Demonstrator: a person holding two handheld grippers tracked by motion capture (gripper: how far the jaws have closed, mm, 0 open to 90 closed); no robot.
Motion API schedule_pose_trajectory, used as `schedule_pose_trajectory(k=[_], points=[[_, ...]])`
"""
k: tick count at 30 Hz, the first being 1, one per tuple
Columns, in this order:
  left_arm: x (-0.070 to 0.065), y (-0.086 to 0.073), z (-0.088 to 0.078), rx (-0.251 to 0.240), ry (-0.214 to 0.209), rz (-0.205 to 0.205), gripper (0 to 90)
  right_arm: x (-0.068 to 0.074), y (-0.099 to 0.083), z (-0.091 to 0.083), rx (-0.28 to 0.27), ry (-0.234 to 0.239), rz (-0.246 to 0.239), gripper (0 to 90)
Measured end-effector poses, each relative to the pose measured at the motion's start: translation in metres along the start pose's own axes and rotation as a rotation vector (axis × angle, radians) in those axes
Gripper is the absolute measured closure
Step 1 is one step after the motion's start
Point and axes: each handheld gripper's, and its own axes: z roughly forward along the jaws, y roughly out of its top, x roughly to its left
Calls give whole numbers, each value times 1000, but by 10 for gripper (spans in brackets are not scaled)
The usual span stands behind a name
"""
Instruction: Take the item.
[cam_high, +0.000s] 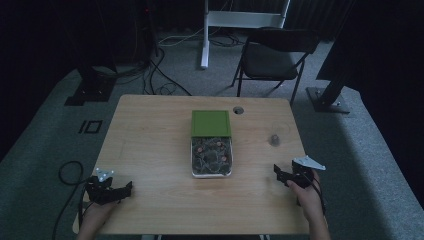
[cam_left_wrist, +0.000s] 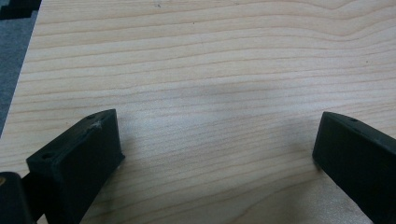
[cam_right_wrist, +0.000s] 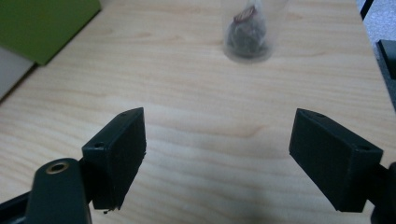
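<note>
Fingers on the right gripper (cam_right_wrist: 217, 161) are standing wide and released, nothing between them, bare wood showing in the gap. Dead ahead at twelve o'clock in the right gripper view is sitting a clear cup (cam_right_wrist: 249, 30) with a dark wrapped lump inside, well apart from the fingers. The left gripper (cam_left_wrist: 217, 158) is likewise gaping and holding nothing, resting low over plain surface (cam_left_wrist: 210, 70).

Seen from the high view, the right gripper (cam_high: 286, 174) is waiting near the surface's four o'clock edge, with the cup (cam_high: 274, 139) just beyond it toward one o'clock. The left gripper (cam_high: 120, 191) is sitting at the eight o'clock corner. At the centre a clear box (cam_high: 212, 157) of small dark pieces is lying open, its green lid (cam_high: 210, 123) lying flat, touching it at twelve o'clock.

Nothing is being carried yet; judging by the aim, reaching and grasping the cup is all remaining.
</note>
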Motion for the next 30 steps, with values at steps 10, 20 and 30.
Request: schedule_pose_trajectory(k=[10, 20, 30], points=[[0, 0, 0, 1, 0, 2, 17, 2, -15, 2, 46, 2, -5, 179], [0, 0, 0, 1, 0, 2, 17, 6, -25, -2, 110, -5, -73, 163], [0, 0, 0, 1, 0, 2, 17, 9, -26, -2, 138, 3, -104, 161]])
